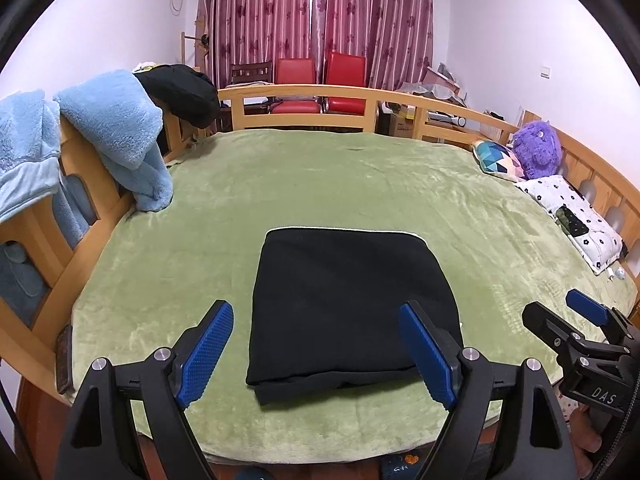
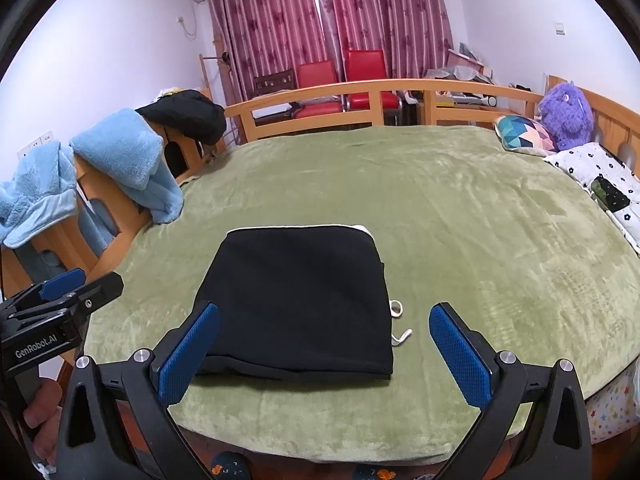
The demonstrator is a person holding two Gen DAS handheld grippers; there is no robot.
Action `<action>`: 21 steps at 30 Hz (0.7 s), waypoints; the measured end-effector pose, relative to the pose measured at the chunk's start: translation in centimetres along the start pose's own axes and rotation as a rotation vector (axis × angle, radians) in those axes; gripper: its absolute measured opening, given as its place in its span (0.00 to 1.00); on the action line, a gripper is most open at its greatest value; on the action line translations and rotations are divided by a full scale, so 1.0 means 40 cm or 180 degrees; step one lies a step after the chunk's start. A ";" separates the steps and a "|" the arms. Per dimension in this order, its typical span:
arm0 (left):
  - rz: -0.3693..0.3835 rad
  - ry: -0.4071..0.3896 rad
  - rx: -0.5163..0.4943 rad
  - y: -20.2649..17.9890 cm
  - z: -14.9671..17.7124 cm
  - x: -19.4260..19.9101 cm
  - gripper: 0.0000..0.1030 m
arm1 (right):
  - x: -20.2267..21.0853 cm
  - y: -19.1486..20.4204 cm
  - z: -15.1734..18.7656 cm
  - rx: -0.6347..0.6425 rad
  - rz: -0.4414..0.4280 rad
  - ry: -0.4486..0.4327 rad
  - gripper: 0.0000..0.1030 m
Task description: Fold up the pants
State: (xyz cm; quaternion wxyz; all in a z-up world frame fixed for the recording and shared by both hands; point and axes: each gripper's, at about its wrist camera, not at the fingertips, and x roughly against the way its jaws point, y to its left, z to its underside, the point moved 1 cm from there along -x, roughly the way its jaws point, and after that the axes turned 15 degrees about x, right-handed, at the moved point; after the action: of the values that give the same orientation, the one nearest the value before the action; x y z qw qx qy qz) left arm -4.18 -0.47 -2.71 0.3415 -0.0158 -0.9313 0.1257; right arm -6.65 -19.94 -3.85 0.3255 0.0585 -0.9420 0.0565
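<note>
Far left: a light blue fleece blanket (image 1: 116, 120) is hanging over the wooden bed rail (image 1: 304, 94), with a black garment (image 1: 182, 90) lying on the rail just to its right.

A green bedspread (image 1: 360, 184) is covering the bed. The pants (image 1: 344, 304), black, are lying folded into a compact rectangle on the near middle of the bedspread, close to the near edge. A thin white edge is showing along their far side. In the right wrist view, a white drawstring (image 2: 400, 322) is sticking out from the right side of the pants and resting on the bedspread.

The left gripper (image 1: 316, 348) is hovering above the near edge of the bed with its jaws standing wide. Its blue pads (image 1: 208, 348) are touching nothing; the near left part of the pants is showing in the gap between them, lower down.

The right gripper (image 2: 324, 348) is hovering just right of the left one, jaws spread wide, empty. The near right part of the pants and the drawstring are showing in its gap.

Far middle: two red chairs (image 1: 320, 80) are standing behind the rail in front of dark red curtains (image 1: 316, 12).

Far right: a patterned cushion (image 1: 496, 158), a purple plush toy (image 1: 536, 150) and a white pillow with black flowers (image 1: 576, 220) are lying along the right side of the bed.
</note>
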 end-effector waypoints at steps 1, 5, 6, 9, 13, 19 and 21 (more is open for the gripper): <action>0.0000 -0.0001 -0.0004 -0.002 0.001 0.000 0.82 | 0.000 0.000 0.001 0.0001 0.0002 0.0001 1.00; 0.0009 0.0017 -0.0001 -0.003 0.005 -0.002 0.82 | 0.000 0.002 0.002 -0.0024 0.0010 0.0013 1.00; 0.0010 0.0018 0.0001 -0.003 0.006 -0.002 0.82 | -0.001 0.001 0.003 -0.0030 0.0005 0.0016 1.00; 0.0009 0.0017 0.0001 -0.002 0.005 -0.002 0.82 | 0.000 0.005 0.003 -0.0027 0.0007 0.0015 1.00; 0.0006 0.0014 -0.0001 0.000 0.005 -0.004 0.82 | -0.001 0.007 0.006 -0.0027 0.0005 0.0018 1.00; 0.0000 0.0019 0.0006 -0.002 0.007 -0.002 0.82 | -0.001 0.005 0.010 -0.0046 0.0005 0.0017 1.00; 0.0006 0.0021 0.0007 -0.001 0.007 -0.003 0.82 | -0.002 0.004 0.012 -0.0063 0.0002 0.0018 1.00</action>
State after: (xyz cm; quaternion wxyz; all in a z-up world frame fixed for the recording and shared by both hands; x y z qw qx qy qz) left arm -4.27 -0.59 -2.96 0.3444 -0.0167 -0.9300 0.1270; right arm -6.91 -19.84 -4.27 0.3288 0.0549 -0.9416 0.0475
